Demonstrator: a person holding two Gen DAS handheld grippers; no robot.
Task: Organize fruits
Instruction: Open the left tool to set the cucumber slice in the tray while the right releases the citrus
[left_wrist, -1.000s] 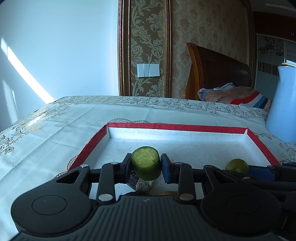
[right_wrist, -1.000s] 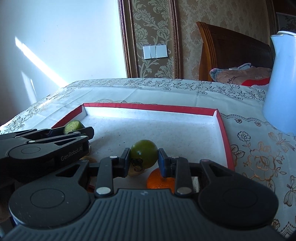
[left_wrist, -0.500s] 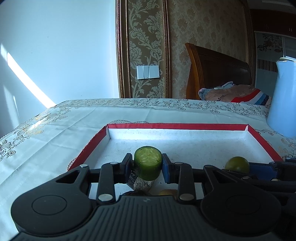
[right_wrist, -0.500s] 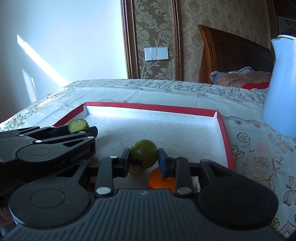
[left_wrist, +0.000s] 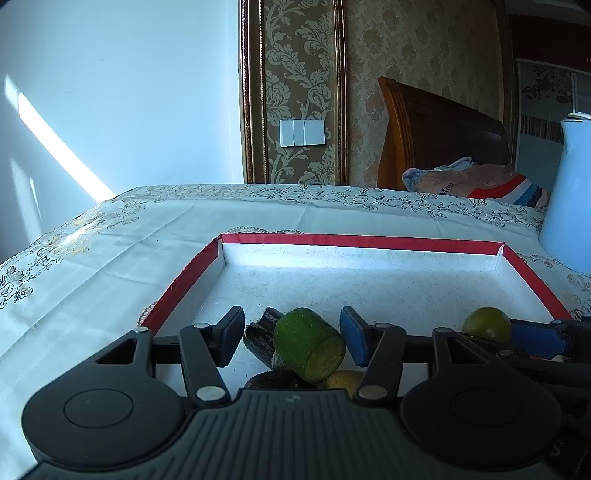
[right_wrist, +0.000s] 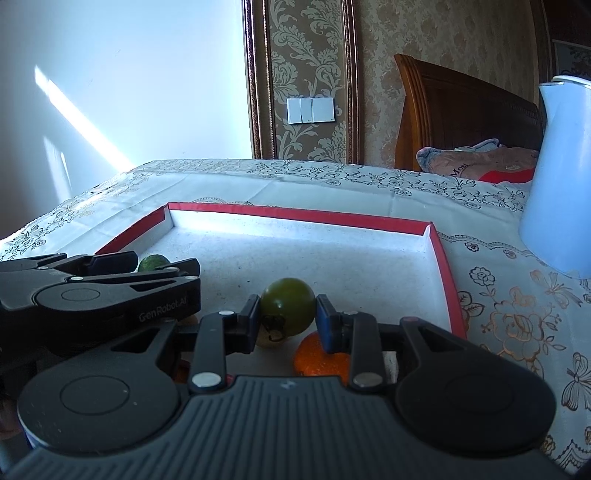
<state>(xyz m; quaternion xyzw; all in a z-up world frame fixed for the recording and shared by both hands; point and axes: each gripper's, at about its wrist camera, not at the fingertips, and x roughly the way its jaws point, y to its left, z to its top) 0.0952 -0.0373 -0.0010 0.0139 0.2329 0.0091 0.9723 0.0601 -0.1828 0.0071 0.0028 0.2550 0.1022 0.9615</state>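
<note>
the left gripper (left_wrist: 291, 334) has its fingers spread wide, and the cucumber (left_wrist: 309, 345) lies tilted between them, touching neither, on top of a dark piece (left_wrist: 260, 338) in the near part of the tray (left_wrist: 369, 242). the right gripper (right_wrist: 286, 319) is closed around a green fruit (right_wrist: 288, 306). just below its right finger sits an orange (right_wrist: 319, 358), and a pale fruit (right_wrist: 271, 336) is under the green one.
</note>
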